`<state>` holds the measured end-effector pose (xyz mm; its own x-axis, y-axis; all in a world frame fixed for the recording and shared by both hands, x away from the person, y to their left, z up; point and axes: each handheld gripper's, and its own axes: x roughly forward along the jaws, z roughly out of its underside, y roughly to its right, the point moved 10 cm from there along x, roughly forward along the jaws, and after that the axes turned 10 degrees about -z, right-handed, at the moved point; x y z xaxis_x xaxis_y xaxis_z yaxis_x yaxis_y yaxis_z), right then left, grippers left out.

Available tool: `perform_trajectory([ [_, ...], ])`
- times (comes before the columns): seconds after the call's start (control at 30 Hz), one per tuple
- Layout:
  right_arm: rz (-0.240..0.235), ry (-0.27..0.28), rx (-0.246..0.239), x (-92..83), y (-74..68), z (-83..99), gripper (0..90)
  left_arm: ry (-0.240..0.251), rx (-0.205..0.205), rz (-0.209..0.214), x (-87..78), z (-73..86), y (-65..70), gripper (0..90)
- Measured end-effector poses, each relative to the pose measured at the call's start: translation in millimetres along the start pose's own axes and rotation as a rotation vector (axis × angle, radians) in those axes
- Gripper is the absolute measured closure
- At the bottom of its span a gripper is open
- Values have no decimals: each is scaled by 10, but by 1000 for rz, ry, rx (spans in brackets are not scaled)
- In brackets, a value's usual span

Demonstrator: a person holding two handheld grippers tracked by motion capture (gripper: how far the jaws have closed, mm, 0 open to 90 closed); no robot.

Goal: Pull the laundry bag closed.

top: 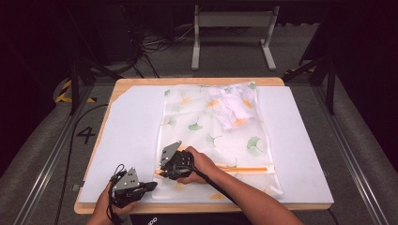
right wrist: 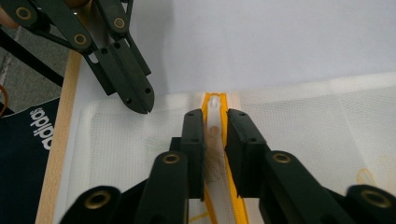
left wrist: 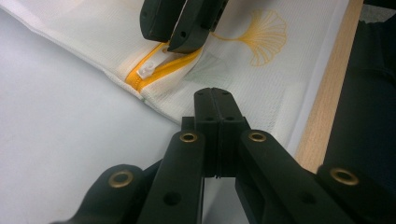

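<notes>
Two grippers work at the 6 o'clock edge of the white mat (top: 126, 126). Right gripper (right wrist: 215, 122), jaws narrow, straddles the white zipper pull (right wrist: 214, 105) on the mesh laundry bag's (top: 213, 140) orange zipper (top: 244, 168). Left gripper (left wrist: 215, 100), jaws pressed together, pinches the bag's corner at 7 o'clock.

Lab-like recording bay: dark curtains, floor cables (top: 155, 44), metal frame (top: 232, 33).

Left claw (left wrist: 215, 100) closed; right claw (right wrist: 215, 122) parted.
</notes>
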<state>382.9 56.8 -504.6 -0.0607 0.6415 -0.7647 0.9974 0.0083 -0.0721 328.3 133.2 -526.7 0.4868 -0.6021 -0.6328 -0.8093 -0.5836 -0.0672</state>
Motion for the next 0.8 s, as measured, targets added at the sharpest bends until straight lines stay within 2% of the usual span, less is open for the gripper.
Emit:
perform_trajectory([
  [0.2,-7,-8,7,5,18,-38,700,-2,2,-9,2,-5,-1,900],
  [0.33,-24,-43,-5,15,4,-77,677,3,12,-42,2,-35,-28,898],
  [0.4,-27,-94,-11,28,1,-67,679,5,12,-54,5,-60,-47,898],
  [0.43,-11,-125,-21,44,20,-59,689,6,19,-67,10,-73,-69,898],
  [0.47,-12,-160,-9,71,37,-47,693,8,13,-69,15,-85,-83,899],
  [0.57,-16,-171,3,88,54,-51,694,-3,15,-80,36,-88,-114,900],
  [0.63,-39,-177,15,94,45,-56,715,-6,12,-83,41,-81,-124,900],
  [0.8,-49,-192,1,94,34,-85,729,-18,9,-87,66,-63,-151,900],
])
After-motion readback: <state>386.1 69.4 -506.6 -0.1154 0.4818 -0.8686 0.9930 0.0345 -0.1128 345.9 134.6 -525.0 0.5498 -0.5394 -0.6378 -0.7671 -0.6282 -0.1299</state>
